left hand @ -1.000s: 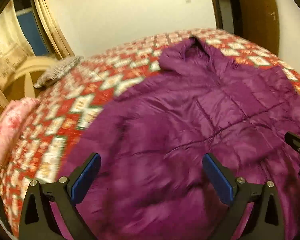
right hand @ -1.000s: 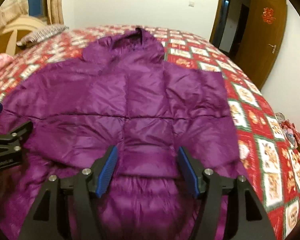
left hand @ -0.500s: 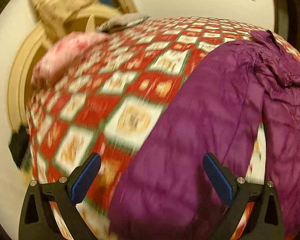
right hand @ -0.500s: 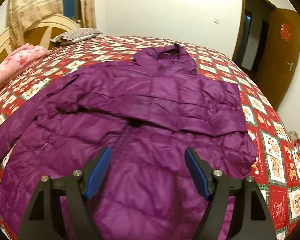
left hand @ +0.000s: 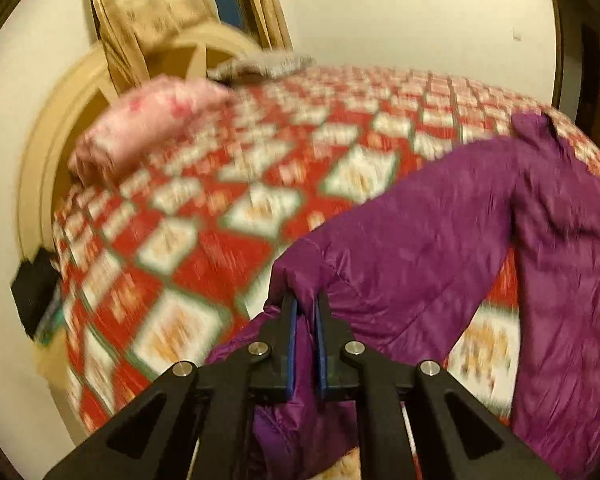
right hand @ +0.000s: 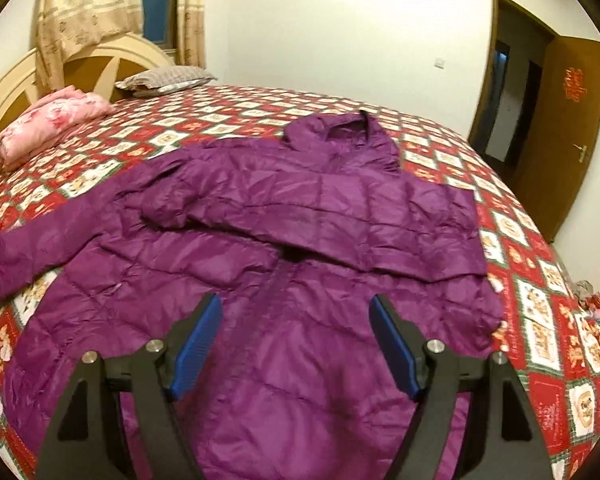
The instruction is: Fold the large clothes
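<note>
Left tongs (left hand: 305,312) are clenching on the cuff of the jacket's (right hand: 300,264) left sleeve (left hand: 420,240), having just been closing; purple fabric is bunching between the blue pads (left hand: 293,344) and spilling below them. Right tongs (right hand: 296,344) are standing released, nothing between them, hanging over the jacket's lower front.

The jacket is lying spread on the bed (right hand: 540,280), collar (right hand: 340,128) at the far end, hem nearest the right tongs; the other sleeve is lying folded across the chest; the gripped sleeve is reaching out toward the bed's left edge, clear of the body panel.

Handling, by judgement: a quilted puffer, so light, soft and springy; the shell is looking smooth and likely slippery, so a fold may be creeping open unless pressed flat; trapped air is likely puffing it up. Best holds are appearing to be cuffs, hem corners and shoulder seams, where layers are thicker; a pinch on a single panel may be slipping.

Beyond the jacket: a folded pink quilt (right hand: 48,124) and a grey pillow (right hand: 164,80) by the headboard (right hand: 12,80); no containers are showing in either view.
</note>
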`<action>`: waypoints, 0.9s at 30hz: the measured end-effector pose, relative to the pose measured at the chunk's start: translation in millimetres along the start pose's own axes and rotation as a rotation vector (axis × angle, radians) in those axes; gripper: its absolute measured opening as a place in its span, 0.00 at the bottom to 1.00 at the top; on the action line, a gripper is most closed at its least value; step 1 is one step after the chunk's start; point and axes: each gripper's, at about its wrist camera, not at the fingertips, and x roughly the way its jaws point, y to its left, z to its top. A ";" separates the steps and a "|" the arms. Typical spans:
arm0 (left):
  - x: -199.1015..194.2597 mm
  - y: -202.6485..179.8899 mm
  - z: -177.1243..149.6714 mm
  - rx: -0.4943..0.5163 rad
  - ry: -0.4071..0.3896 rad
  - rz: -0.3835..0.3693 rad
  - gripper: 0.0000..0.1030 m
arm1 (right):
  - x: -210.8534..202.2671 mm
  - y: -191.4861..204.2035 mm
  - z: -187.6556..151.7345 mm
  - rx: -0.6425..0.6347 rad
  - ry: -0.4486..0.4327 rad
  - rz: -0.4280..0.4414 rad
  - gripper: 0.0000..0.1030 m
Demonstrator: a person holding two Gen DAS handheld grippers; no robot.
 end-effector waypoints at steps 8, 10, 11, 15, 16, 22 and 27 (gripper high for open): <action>-51.7 -69.9 83.5 0.129 -0.211 -0.096 0.06 | 1.3 -47.9 5.5 0.122 0.007 -0.068 0.76; -60.5 -108.5 99.2 0.176 -0.248 -0.149 0.06 | 0.6 -58.1 5.6 0.137 0.009 -0.081 0.76; -63.7 -127.7 105.6 0.199 -0.265 -0.168 0.06 | 0.1 -63.1 5.2 0.145 0.011 -0.090 0.76; -75.5 -208.0 118.4 0.282 -0.302 -0.273 0.06 | -1.4 -81.4 3.8 0.175 0.018 -0.108 0.76; -78.9 -230.1 119.0 0.307 -0.311 -0.299 0.06 | -1.4 -85.7 2.7 0.181 0.021 -0.111 0.76; -82.4 -338.5 107.0 0.431 -0.307 -0.413 0.07 | 3.3 -106.9 -6.2 0.205 0.047 -0.117 0.76; -71.3 -387.6 93.1 0.469 -0.274 -0.398 0.55 | 10.0 -120.9 -12.7 0.219 0.086 -0.117 0.76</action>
